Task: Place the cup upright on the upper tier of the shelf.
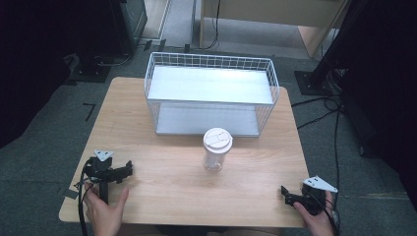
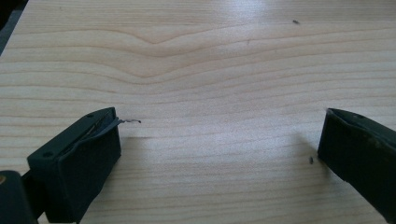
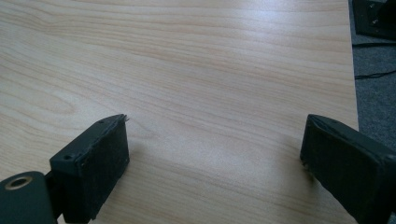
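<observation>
A clear plastic cup with a white lid stands upright near the middle of the wooden table, just in front of a white wire basket. My left gripper rests at the table's front left, held by a hand, well left of the cup. Its jaws stand wide apart over bare wood in the left gripper view. At the front right edge a hand holds my right gripper. In the right gripper view it is open too, with nothing between the jaws.
The wire basket holds a grey metal shelf and sits at the table's far side. Black stands and cables lie on the grey floor around the table. The table's right edge runs close to my right gripper.
</observation>
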Motion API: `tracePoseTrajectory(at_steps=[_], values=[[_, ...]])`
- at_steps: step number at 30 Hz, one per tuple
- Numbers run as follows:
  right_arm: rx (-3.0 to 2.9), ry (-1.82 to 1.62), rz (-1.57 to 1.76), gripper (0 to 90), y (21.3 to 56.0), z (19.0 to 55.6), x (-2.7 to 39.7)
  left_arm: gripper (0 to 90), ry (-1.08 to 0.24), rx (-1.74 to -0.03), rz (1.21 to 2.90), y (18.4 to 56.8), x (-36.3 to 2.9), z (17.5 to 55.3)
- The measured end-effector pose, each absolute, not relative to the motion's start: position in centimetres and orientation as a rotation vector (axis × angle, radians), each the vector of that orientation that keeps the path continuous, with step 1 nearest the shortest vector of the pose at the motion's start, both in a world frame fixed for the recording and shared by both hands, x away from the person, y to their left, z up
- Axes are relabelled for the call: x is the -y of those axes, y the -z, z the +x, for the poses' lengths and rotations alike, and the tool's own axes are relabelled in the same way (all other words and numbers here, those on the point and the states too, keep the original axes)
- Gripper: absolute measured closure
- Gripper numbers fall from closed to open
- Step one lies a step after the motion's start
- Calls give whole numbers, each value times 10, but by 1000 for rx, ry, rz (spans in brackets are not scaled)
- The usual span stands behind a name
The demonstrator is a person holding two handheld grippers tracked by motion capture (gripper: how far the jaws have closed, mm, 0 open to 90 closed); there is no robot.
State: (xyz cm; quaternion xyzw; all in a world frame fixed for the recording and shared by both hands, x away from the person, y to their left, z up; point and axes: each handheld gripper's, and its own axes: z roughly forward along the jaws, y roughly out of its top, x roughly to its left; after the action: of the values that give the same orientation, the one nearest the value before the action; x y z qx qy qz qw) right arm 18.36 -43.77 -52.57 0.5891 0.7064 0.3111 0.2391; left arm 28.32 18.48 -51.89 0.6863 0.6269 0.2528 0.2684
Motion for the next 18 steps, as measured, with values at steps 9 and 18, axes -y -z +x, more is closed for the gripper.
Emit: tracePoseTrajectory(at_steps=[9, 18], values=[[-1905, -840, 1634, 77, 526, 183, 435, 0, -682, -1691, 1851, 519, -185, 283], [-1883, -785, 1637, 76, 519, 177, 426, 0, -682, -1692, 1850, 519, -185, 283]])
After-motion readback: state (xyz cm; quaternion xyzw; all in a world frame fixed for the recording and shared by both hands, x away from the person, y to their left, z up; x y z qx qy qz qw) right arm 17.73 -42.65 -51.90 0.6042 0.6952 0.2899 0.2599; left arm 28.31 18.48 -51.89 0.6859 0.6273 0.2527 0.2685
